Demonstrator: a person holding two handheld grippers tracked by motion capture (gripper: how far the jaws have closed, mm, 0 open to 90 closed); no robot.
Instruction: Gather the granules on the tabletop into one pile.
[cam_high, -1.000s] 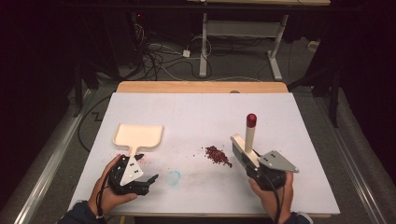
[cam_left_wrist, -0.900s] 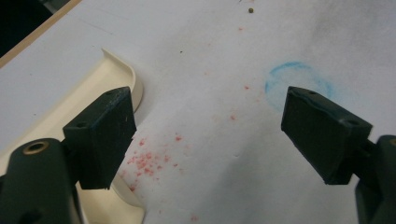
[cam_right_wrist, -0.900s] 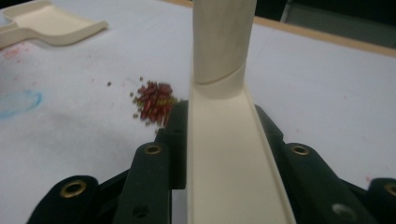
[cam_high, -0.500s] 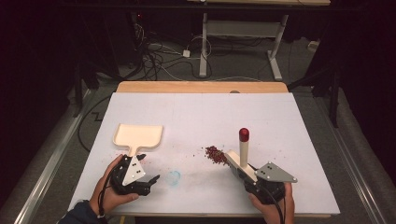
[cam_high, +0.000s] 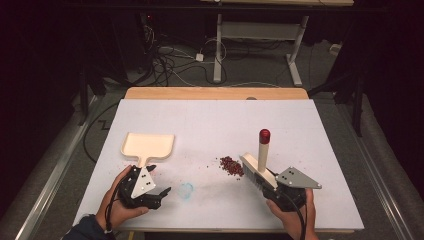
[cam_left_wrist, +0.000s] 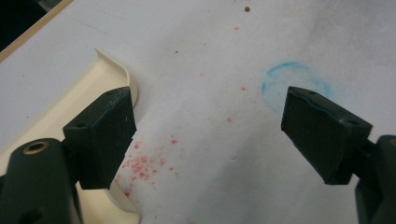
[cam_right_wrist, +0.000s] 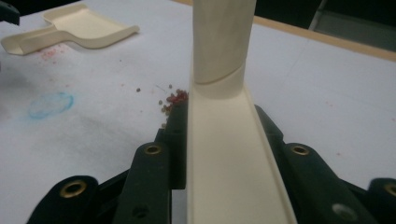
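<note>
Work in hand: sweeping a small heap of red crumbs (cam_high: 231, 165) off the white table (cam_high: 210, 120) and into a dustpan, as far as I can judge.
Landmark: the crumbs, near the middle of the table's near half; every place below is given from them.
Brush (cam_high: 256, 169): its cream head lies just right of the crumbs, the long edge facing them, so one push to the left would drive them on; its handle rises steeply to a red cap (cam_high: 264, 135).
Right gripper (cam_high: 272, 186): right of the crumbs and nearer the person, clenched on the brush head, one jaw on each long side, which keeps the bristle side down; the bristles themselves are hidden under the head, so contact with the table is only likely.
Dustpan (cam_high: 148, 145): well to the left of the crumbs and a little farther back, lying flat, its handle pointing toward the person; its mouth seems to face away from them, so it may need turning.
Left gripper (cam_high: 159, 192): left of the crumbs and nearer the person, released, jaws wide apart over bare table; in the left gripper view the dustpan's rim (cam_left_wrist: 114, 63) lies beside one jaw, not between the two.
Blue ring (cam_high: 186, 190): a faint smudge on the table, left of the crumbs and nearer, just beside the left gripper.
Stray specks: a few lie loose around the crumbs and will need a wider stroke.
</note>
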